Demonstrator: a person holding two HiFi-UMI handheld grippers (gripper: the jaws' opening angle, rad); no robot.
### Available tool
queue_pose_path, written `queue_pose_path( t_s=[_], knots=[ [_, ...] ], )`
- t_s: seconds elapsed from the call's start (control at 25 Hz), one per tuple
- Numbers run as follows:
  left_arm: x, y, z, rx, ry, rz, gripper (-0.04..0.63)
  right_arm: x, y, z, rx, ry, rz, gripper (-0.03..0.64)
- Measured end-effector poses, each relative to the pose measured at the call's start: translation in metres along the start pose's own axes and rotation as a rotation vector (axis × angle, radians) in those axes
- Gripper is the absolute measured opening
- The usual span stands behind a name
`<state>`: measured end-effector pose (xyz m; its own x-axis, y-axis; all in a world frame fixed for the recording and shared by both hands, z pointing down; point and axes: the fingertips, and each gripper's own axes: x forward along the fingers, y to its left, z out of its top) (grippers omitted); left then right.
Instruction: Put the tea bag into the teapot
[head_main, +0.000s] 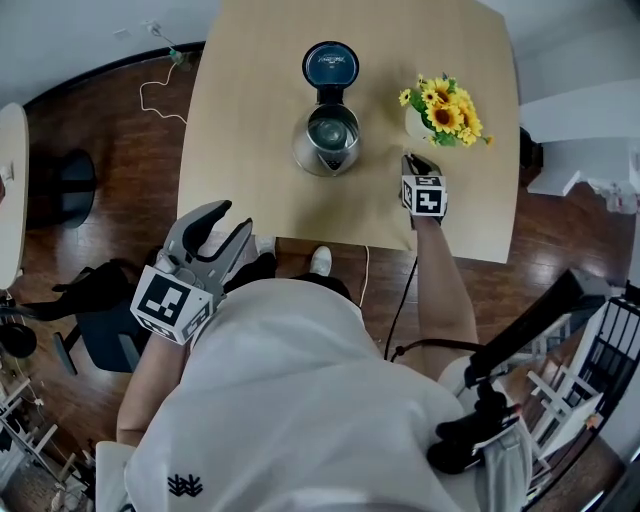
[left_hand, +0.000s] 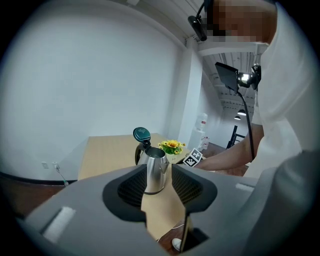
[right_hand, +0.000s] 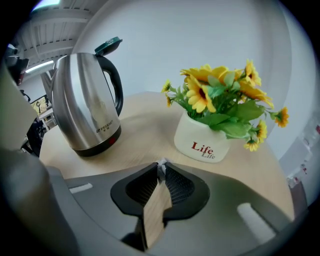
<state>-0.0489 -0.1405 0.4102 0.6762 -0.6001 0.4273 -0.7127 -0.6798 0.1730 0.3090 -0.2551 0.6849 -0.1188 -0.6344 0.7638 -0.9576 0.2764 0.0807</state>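
At the right side of the tabletop, just below the white flower pot in the head view, the right gripper has its fingers closed, with a small pale scrap pinched at their very tips. I take this scrap to be the tea bag, though too little of it shows to be sure. Whether it is clear of the tabletop I cannot tell.

The steel teapot stands left of that gripper near the frame's middle, its lid swung back and its mouth open.

The grip is narrow, right at the fingertips, so the step probably calls for a straight lift first. A slow carry to the left would then keep the bag from swinging loose. The fingers should part only once the bag hangs inside the rim. Going in from the spout side, away from the raised lid, looks the easiest line.

The yellow flowers spread above the pot just beside the gripper and could catch on a careless lift. The teapot's handle and upright lid guard its far side.

The left gripper hangs off the tabletop at the lower left, close to the person's body. Its fingers are apart with nothing between them, and only the distant teapot shows through the gap. A cable trails on the wooden floor at the upper left, well apart from the work.
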Motion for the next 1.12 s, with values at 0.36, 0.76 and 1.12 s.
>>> queue_pose_path(
  t_s=[0.36, 0.76, 1.12],
  knots=[
    [0.017, -0.008, 0.012, 0.031, -0.043, -0.071, 0.14, -0.078, 0.021, 0.076, -0.059, -0.107, 0.031, 0.046],
    [0.017, -0.003, 0.017, 0.045, -0.075, -0.103, 0.14, -0.149, 0.095, 0.187, -0.153, -0.269, 0.155, 0.044],
    [-0.002, 0.017, 0.012, 0.027, -0.091, -0.07, 0.14, -0.142, 0.166, 0.213, -0.259, -0.271, 0.244, 0.044]
  ],
)
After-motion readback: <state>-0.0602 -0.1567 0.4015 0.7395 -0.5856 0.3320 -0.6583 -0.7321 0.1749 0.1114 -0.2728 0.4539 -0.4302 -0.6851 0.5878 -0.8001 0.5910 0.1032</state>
